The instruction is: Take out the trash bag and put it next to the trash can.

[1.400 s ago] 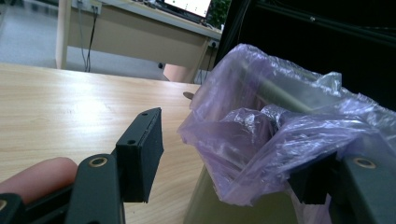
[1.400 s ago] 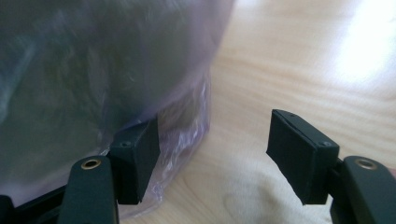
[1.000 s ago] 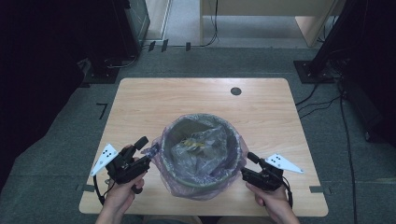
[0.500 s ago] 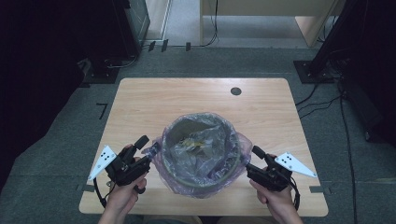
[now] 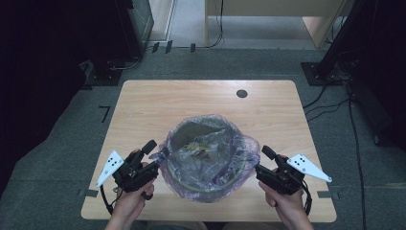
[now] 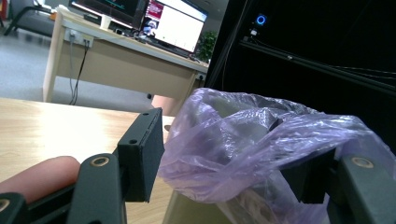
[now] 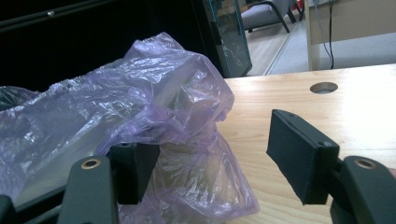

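At the table's [image 5: 143,103] near edge, both grippers flank the bin's [image 5: 207,184] purple liner bag [image 5: 210,153]: left gripper [image 5: 154,154] and right gripper [image 5: 261,160], jaws apart, clamping nothing.

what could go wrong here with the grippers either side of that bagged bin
The purple bag is thin film draped loosely over the bin. The left gripper has open jaws with bag folds between them, so closing and pulling could tear the film or drag it off the rim. The right gripper is open too, with one jaw against the bag; an uneven pull from the two sides might tip or slide the bin on the table.
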